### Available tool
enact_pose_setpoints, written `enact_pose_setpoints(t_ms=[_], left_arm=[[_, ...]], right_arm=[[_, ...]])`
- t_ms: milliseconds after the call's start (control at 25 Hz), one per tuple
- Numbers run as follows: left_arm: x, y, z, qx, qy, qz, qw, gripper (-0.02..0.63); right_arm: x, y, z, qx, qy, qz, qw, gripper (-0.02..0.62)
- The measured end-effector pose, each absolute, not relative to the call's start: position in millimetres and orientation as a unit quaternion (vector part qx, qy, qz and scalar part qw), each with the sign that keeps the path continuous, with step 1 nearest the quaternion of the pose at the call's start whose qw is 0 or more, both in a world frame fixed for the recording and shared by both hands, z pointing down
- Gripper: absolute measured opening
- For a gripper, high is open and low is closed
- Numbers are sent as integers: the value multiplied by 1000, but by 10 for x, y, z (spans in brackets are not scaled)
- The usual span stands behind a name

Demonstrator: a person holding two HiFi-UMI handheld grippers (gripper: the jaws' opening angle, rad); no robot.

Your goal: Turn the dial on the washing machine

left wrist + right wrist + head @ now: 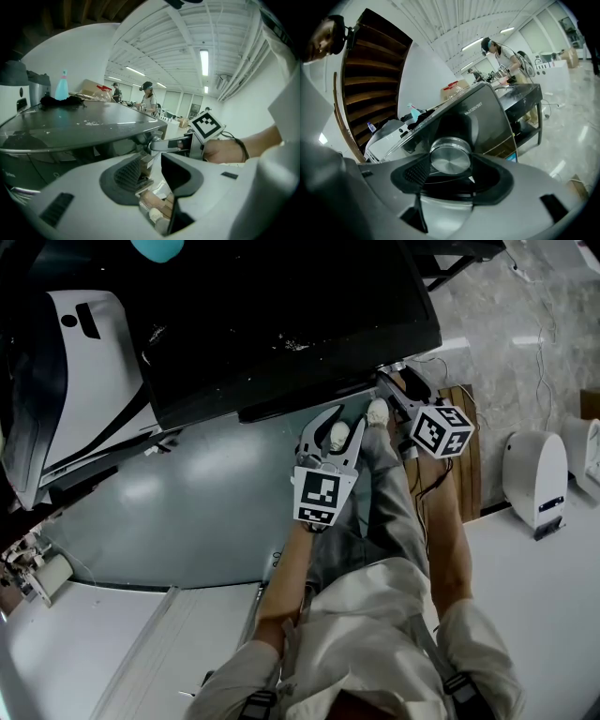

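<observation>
On one washing machine (281, 334), one dial (450, 155), right tool (450, 165) gripping

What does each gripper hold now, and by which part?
The right gripper holds the silver dial by its round rim, one jaw on each side. The left gripper is open and holds nothing.

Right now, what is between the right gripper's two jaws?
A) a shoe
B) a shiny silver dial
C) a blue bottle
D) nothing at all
B: in the right gripper view, the right gripper has its jaws closed on the round silver dial of the washing machine.
</observation>
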State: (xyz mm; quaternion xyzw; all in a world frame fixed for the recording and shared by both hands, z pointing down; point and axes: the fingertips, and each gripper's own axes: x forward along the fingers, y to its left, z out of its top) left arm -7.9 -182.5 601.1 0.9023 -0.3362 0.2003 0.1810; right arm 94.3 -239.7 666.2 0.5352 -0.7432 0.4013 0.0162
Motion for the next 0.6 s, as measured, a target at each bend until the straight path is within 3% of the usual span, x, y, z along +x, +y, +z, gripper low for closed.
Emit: enact_pose_setpoints(t_ms=[600], left_arm=[[-193,-1807,6076,887,-369,187,204,141]], right_arm=[[959,-2407,6675,501,-731,462,-49,268]])
